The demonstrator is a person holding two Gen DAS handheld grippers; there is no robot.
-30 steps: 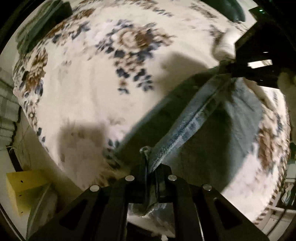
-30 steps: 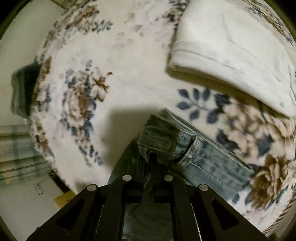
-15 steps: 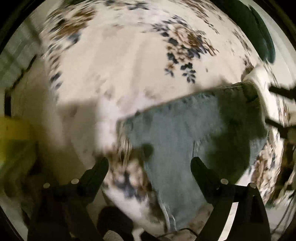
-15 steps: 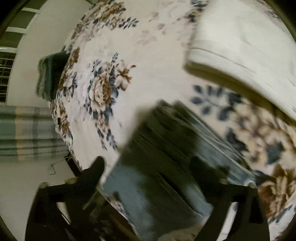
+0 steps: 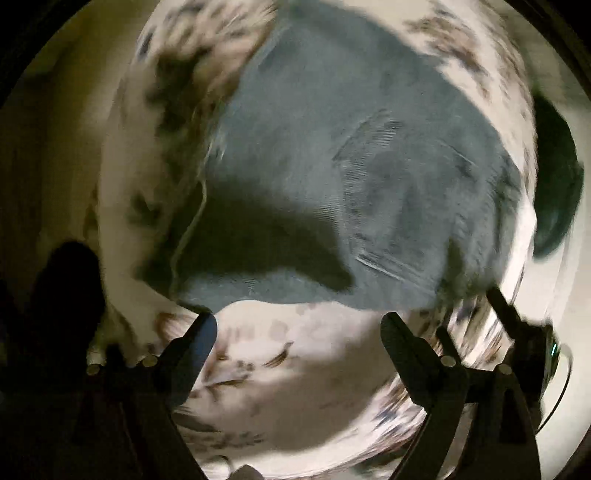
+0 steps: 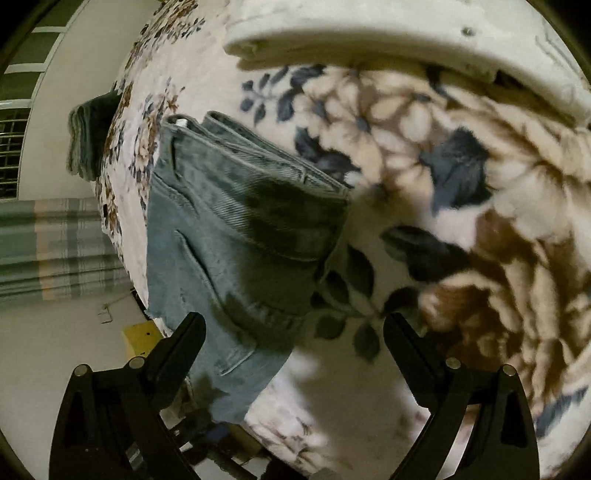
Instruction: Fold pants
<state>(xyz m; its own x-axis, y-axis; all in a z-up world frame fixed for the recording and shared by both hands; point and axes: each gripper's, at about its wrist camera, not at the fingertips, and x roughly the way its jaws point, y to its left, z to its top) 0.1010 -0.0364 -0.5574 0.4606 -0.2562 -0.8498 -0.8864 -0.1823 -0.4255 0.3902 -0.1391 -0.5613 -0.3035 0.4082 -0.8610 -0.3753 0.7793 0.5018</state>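
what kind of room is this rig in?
Likely a bedroom at home. The jeans lie on a plush floral blanket that looks like a bed cover, a folded cream garment sits beside them, and a striped curtain hangs behind.

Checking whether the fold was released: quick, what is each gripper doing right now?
Left gripper: open, holding nothing; the jeans lie beyond its fingertips.
Right gripper: open, holding nothing, above the jeans' edge and the floral blanket.
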